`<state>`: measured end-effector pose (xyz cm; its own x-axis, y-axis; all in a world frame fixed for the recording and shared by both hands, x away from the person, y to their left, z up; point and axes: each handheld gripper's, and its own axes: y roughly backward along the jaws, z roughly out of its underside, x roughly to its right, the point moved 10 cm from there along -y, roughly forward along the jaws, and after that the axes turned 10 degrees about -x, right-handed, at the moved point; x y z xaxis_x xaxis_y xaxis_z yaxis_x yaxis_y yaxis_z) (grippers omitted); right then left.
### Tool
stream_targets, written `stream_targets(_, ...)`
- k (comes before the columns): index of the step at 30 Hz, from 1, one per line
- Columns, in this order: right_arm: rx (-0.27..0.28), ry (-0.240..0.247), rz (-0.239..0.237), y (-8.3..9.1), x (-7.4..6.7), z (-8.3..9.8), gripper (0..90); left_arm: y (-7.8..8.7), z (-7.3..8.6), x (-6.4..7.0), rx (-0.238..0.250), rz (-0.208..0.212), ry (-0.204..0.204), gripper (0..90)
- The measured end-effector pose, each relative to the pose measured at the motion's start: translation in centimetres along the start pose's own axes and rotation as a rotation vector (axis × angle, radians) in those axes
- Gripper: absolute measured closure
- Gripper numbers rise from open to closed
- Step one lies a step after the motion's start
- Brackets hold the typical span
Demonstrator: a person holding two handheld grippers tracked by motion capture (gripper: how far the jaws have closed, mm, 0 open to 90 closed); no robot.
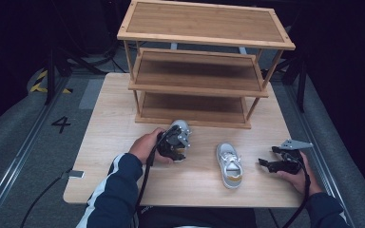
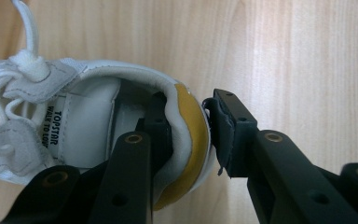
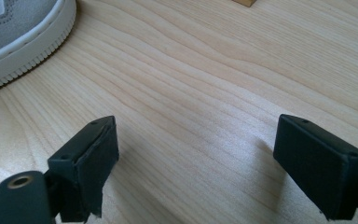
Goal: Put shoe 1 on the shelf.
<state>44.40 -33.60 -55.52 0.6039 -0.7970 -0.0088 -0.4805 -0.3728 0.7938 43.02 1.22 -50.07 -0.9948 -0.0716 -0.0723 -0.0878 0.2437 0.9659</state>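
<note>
A white shoe with a yellow heel collar lies on the wooden table in front of the rack. My left gripper is shut on its heel, one jaw inside the shoe and the other pressed against the outside of the heel. Its grey toe pokes out beyond the gripper towards the rack. The matching second shoe lies alone mid-table, toe towards the rack. To its right, low over bare wood, my right gripper is open and holds nothing.
A three-shelf bamboo rack stands at the back of the table, all shelves bare; one of its feet is just ahead of the right gripper. Dark floor and rails flank the table.
</note>
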Motion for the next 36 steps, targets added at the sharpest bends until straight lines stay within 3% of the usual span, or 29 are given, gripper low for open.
stream_targets(8, 0.000, 0.003, -0.003, 0.0, 0.0, 0.0, 14.2, 0.5, -1.5, -2.7, 0.056, -0.017, 0.028, 69.4)
stream_targets(14, 0.000, 0.004, -0.003, 0.0, 0.0, 0.0, 14.2, -0.1, -2.0, -5.3, 0.047, -0.027, 0.010, 69.3)
stream_targets(20, 0.001, 0.005, -0.003, 0.1, 0.0, 0.1, 14.2, -1.0, -2.6, -8.2, 0.041, -0.032, 0.031, 69.2)
stream_targets(24, 0.001, 0.005, -0.004, 0.1, 0.0, 0.1, 14.1, -0.9, -3.4, -9.2, 0.084, -0.005, 0.052, 69.2)
stream_targets(32, 0.001, 0.004, -0.005, 0.1, 0.0, 0.1, 14.2, -1.5, -4.2, -10.9, 0.053, -0.009, 0.039, 68.6)
stream_targets(36, 0.001, 0.004, -0.006, 0.1, -0.1, 0.1, 14.2, -2.0, -3.8, -11.4, 0.048, -0.012, 0.066, 68.5)
